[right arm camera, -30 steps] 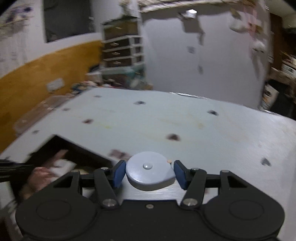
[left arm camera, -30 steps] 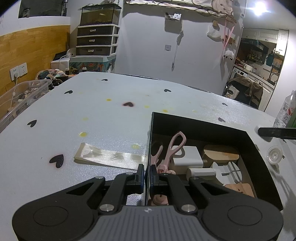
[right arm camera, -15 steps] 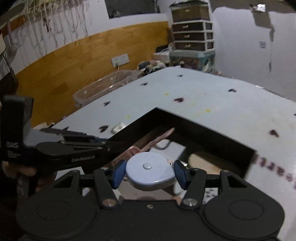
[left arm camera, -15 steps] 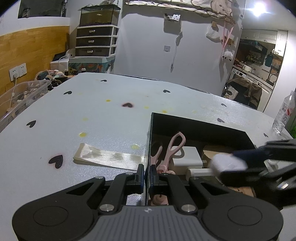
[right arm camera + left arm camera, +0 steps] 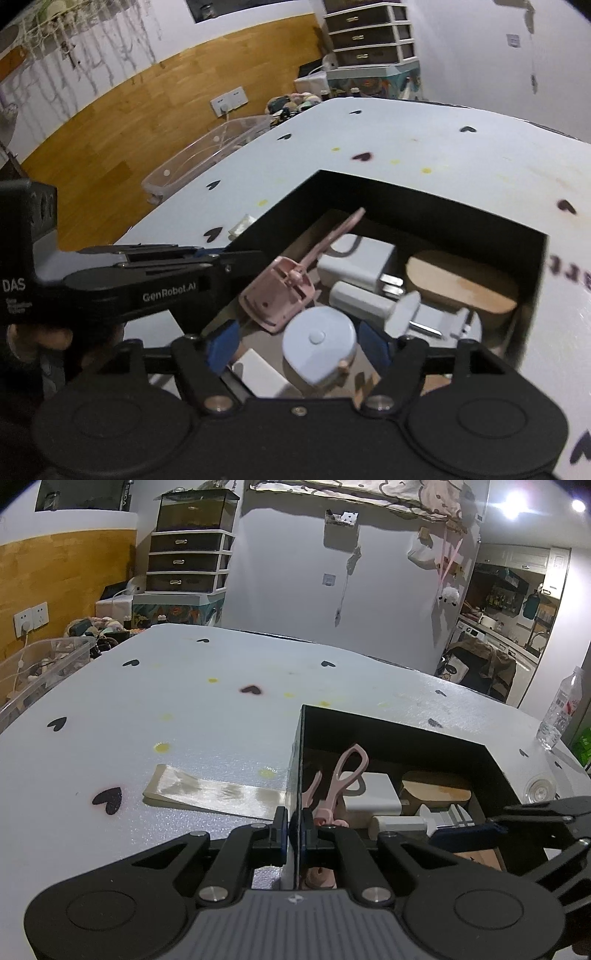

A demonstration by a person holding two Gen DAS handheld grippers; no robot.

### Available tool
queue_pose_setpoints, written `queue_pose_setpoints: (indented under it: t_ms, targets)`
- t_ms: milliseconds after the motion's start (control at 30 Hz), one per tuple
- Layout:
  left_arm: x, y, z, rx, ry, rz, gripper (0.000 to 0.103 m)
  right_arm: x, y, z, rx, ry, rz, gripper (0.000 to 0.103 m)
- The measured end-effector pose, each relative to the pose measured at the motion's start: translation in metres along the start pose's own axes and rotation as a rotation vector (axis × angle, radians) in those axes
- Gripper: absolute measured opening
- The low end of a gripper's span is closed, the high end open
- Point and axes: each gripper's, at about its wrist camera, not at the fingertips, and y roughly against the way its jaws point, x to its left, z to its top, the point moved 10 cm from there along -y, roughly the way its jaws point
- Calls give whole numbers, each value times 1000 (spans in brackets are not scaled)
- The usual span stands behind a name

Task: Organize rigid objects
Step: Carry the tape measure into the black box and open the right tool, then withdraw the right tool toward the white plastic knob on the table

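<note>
The left tongs pinch the black box's wall at lower centre. The right tongs, jaws just opening, stand spread around the round pale-blue tape measure inside the box.

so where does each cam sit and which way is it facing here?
Left wrist: on the left gripper, looking down along its jaws, shut on the black box wall; the white table lies beyond.
Right wrist: on the right gripper, angled down into the box; its jaws have just been opening, with the blue tape measure between them, pads clear of it. A hand shows at left.
Shared: box, pink scissors, white charger, and each other's gripper.
</note>
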Motion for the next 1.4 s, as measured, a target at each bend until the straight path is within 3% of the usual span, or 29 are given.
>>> queue_pose_setpoints:
  t_ms: [133,733,967,1100,1400]
  targets:
    - [0,0,0,0,0,0,6,-5,11,-2,-16,-22,-8,68]
    - [1,0,-1,2,-4,7,6,-13,49,3,-109,-41,-121,69]
    - [1,-1,-1,2,-4,8,6,-19,64,5,-153,-51,-155,82]
    - [1,-1,-1,1,-4,8,6,-28,77,3,-191,-63,-213,99]
    - [2,-1,-1,2,-4,11,6,-90,120,-15,-296,-232,-359,98]
